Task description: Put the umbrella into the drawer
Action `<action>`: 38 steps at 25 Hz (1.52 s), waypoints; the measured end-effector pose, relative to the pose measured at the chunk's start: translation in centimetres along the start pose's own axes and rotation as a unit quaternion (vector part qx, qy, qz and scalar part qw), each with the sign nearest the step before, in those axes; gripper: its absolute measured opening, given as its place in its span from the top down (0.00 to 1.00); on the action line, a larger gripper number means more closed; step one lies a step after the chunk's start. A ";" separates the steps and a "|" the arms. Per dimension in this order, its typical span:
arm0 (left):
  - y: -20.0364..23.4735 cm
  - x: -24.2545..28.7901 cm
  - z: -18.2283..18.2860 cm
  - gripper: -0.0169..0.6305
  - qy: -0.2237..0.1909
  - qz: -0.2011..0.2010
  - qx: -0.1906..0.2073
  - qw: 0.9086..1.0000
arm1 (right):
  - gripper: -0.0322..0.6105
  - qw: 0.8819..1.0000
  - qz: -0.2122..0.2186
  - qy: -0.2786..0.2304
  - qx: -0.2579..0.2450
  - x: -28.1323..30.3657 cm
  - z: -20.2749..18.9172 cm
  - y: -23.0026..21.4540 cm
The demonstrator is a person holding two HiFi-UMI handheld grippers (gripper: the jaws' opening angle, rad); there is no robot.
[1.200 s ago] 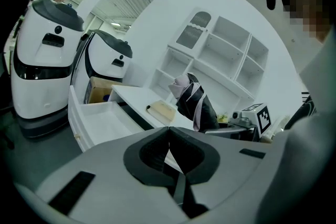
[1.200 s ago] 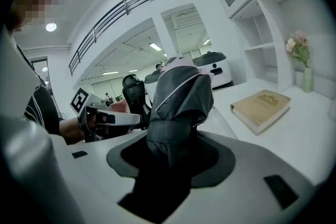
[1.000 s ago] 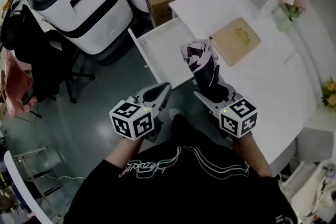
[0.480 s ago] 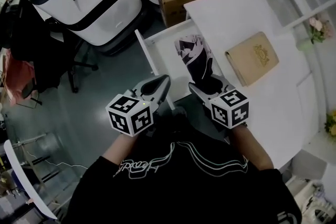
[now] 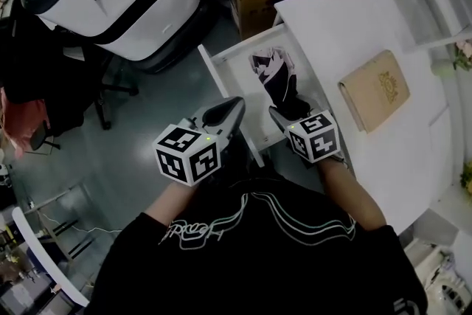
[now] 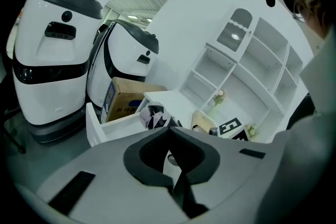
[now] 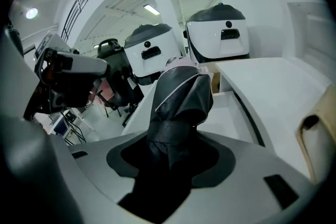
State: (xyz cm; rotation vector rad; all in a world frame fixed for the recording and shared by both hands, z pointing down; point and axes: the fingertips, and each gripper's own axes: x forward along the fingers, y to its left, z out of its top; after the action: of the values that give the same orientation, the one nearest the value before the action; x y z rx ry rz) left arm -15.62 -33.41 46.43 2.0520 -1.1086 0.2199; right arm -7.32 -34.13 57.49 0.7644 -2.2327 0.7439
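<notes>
The right claw (image 5: 286, 114) is clenched on one end of the folded umbrella (image 5: 271, 72), so the free end leads forward and down over the open drawer (image 5: 237, 70) of the white bench (image 5: 332, 18). Whether the umbrella touches the drawer floor cannot be told. The left claw (image 5: 223, 114) is closed and empty, held clear beside the drawer's side wall. The umbrella is short and folded, dark with pale patterned cloth
</notes>
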 end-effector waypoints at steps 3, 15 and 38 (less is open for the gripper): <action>1.8 0.7 0.4 0.94 0.014 -0.004 -0.004 1.000 | 0.60 1.000 -0.006 0.030 0.006 3.3 -1.2 -1.0; 8.1 1.5 -0.9 0.94 0.056 0.011 -0.020 0.998 | 0.60 0.990 -0.037 0.134 0.016 13.8 -5.9 -5.2; 9.7 1.1 -1.4 0.94 0.032 0.029 -0.049 0.998 | 0.54 0.982 -0.064 0.173 -0.049 15.9 -7.1 -7.0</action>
State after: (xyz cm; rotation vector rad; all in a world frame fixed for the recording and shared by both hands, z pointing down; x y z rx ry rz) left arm -22.16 -36.20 53.26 1.9148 -1.1201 0.2532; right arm -9.51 -38.93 75.50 0.6674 -1.8740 0.6452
